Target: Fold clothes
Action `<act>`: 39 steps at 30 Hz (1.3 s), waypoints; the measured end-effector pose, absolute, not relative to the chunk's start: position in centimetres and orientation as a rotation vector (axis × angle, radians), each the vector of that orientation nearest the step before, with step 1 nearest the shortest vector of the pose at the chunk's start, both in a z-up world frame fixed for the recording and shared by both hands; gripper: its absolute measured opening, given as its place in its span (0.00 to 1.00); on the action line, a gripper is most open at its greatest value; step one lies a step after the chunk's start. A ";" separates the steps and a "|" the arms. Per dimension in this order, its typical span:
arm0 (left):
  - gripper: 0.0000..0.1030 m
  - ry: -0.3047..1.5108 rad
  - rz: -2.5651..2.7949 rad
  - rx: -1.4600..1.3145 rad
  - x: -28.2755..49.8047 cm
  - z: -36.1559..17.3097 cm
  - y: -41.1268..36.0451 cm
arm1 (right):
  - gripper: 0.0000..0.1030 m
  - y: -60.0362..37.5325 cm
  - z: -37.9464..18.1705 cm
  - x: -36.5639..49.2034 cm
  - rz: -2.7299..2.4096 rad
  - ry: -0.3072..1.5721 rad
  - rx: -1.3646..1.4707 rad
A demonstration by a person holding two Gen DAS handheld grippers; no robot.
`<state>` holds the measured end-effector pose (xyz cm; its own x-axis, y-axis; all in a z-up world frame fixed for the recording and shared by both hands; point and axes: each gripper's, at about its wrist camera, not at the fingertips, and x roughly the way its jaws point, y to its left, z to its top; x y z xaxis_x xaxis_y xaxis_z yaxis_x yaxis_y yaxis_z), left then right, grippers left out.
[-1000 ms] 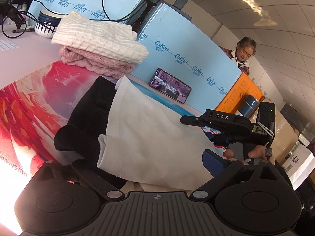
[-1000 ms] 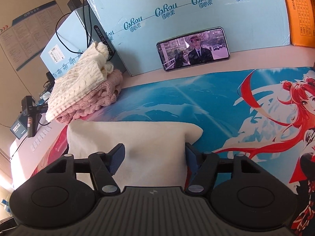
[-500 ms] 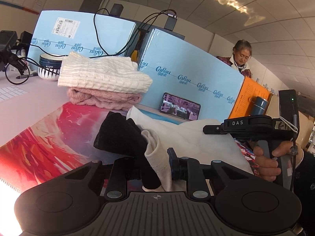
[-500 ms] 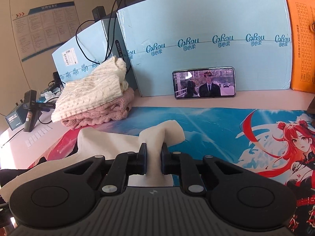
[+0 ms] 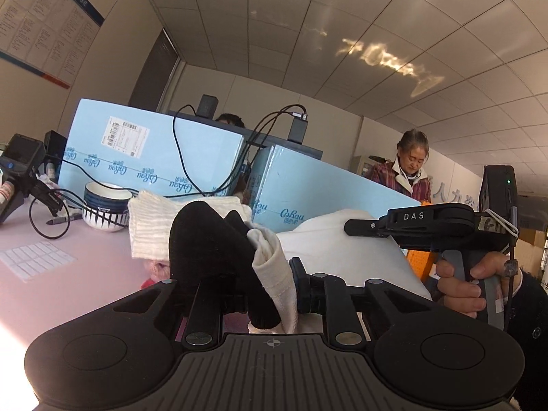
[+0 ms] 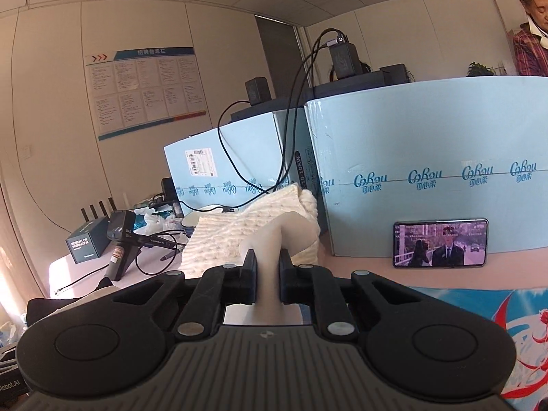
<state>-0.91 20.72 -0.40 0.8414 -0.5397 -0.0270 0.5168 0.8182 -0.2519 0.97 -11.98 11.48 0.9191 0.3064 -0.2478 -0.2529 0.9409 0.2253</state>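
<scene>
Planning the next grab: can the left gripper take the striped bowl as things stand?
Probably not: the left gripper is shut on the cream-and-black garment, so its fingers are occupied. The striped bowl sits apart, beside the folded knits.

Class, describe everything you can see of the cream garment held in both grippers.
The cream garment looks like smooth, soft woven cloth with a black part bunched beside it. The left gripper is shut on a gathered black-and-cream fold; the right gripper pinches a cream edge. It spans between them, lifted.
</scene>
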 end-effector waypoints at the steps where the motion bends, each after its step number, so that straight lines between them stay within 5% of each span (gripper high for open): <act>1: 0.19 0.072 -0.555 -0.235 -0.6 0.2 21.1 | 0.10 -11.3 12.1 1.7 0.301 0.270 0.181; 15: 0.19 -0.234 -0.329 -0.023 9.9 5.7 20.4 | 0.10 -4.5 18.4 16.6 0.291 0.043 0.084; 27: 0.25 0.114 -0.213 -0.141 19.6 -1.0 18.7 | 0.10 -2.3 7.1 28.2 -0.018 0.147 -0.133; 29: 0.34 0.180 -0.190 -0.171 20.6 -1.6 19.2 | 0.10 -2.5 6.3 29.0 -0.029 0.173 -0.130; 31: 0.69 0.224 -0.146 -0.179 21.4 -2.4 19.6 | 0.14 -2.6 5.6 29.5 -0.042 0.193 -0.142; 33: 0.91 0.248 -0.097 -0.203 21.8 -2.7 19.7 | 0.26 -2.3 4.8 29.7 -0.071 0.196 -0.196; 37: 0.97 0.275 -0.119 -0.281 22.0 -2.9 20.3 | 0.42 -2.3 4.2 29.5 -0.109 0.179 -0.226; 39: 0.98 0.273 -0.119 -0.286 22.0 -3.0 20.4 | 0.61 -2.5 5.2 28.6 -0.071 0.160 -0.169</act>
<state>22.01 20.36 -2.96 0.9562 -0.1544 -0.2486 0.0773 0.9526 -0.2942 28.62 -2.54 5.20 0.9847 -0.0837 -0.1528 0.0566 0.9832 -0.1734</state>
